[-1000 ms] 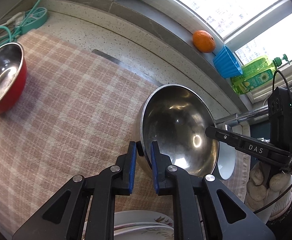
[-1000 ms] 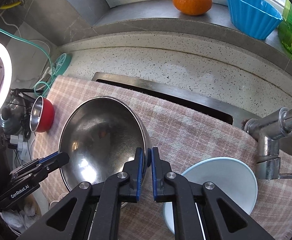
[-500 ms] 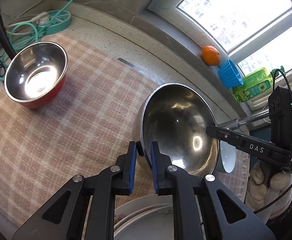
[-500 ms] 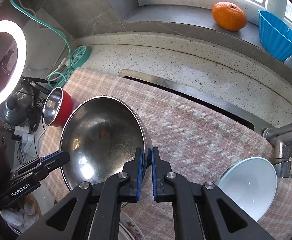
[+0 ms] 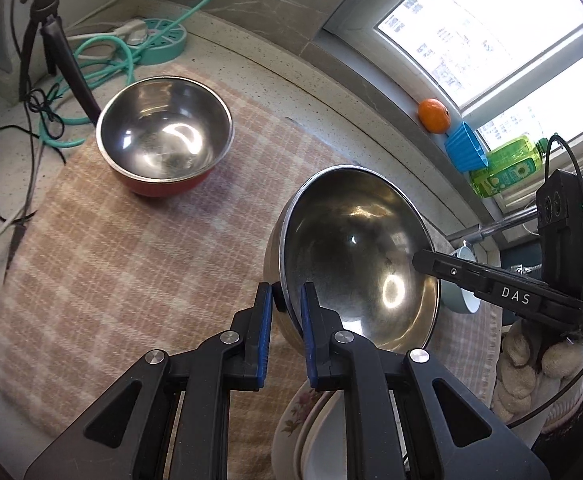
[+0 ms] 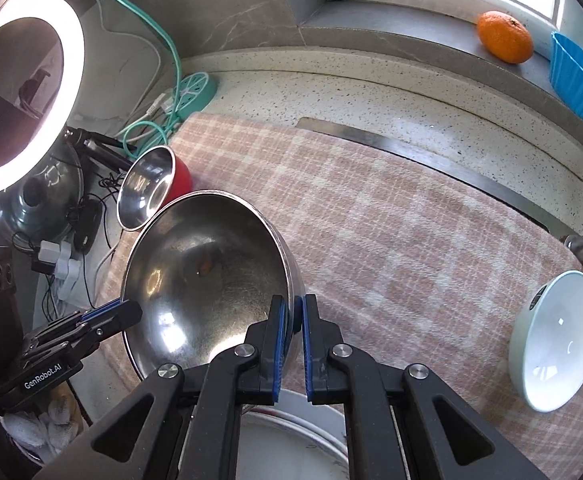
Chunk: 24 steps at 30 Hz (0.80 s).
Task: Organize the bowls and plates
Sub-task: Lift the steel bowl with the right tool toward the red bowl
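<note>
1. Cloth (image 5: pixel 103 280): a pink checked cloth covers the counter by the window. More of its left end shows now than a second ago, so both hands have travelled leftward along it.
2. Steel bowl (image 5: pixel 355 256): the large bowl hangs tilted above the cloth, touching nothing below, carried between the two tools. Its place between the jaws is unchanged over the last second.
3. Red bowl (image 5: pixel 163 140): steel inside, red outside, upright at the cloth's left end. It has come from the edge of the left view to near its middle; I judge it the likely nesting target, now near but still apart.
4. White bowl (image 6: pixel 551 340): it rests tilted by the tap and has dropped back to the right.
5. Plates (image 5: pixel 311 436): a flowered stack sits below the grippers; how many, I cannot tell.
6. Left gripper (image 5: pixel 285 304): clamped on the steel bowl's near rim.
7. Right gripper (image 6: pixel 293 316): clamped on the opposite rim, pads tight on the wall. Both grips have held, so the carry is sound.
</note>
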Tool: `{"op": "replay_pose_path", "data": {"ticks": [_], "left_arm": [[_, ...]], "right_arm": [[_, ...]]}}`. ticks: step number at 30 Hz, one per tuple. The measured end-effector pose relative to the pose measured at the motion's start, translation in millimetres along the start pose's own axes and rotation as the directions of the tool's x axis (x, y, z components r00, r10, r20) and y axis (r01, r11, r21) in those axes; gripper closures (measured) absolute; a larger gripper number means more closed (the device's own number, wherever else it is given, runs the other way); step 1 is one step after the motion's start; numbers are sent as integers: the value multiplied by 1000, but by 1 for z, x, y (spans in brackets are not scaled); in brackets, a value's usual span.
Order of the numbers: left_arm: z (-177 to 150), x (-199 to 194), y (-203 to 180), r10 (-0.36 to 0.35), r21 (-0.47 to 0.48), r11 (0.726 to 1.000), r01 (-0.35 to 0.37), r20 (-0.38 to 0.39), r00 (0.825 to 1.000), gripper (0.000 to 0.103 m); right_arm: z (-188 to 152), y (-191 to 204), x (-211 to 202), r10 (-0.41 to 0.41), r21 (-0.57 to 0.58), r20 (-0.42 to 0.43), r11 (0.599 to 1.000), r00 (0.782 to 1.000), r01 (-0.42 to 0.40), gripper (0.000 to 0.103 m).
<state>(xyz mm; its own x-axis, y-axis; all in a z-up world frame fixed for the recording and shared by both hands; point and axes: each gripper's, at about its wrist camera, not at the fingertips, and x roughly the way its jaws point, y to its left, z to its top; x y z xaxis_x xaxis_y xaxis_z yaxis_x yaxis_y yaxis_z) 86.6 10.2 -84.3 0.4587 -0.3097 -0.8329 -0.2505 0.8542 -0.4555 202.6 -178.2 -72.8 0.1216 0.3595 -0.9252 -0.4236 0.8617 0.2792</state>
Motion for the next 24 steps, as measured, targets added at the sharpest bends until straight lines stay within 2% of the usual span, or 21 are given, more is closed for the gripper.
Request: {"op": "replay_pose_path", "data": {"ticks": [9,24], "left_arm": [[-11,-19,42,11,-52,999,-11,5,1000,91],[-28,-38,100,45,-108,993,-44,0,999,91]], "right_arm": [[-15,47,21,6,-31,-28,999,1000,-7,95],[-43,97,54,58,-47,-98,997,994,-63,94]]}}
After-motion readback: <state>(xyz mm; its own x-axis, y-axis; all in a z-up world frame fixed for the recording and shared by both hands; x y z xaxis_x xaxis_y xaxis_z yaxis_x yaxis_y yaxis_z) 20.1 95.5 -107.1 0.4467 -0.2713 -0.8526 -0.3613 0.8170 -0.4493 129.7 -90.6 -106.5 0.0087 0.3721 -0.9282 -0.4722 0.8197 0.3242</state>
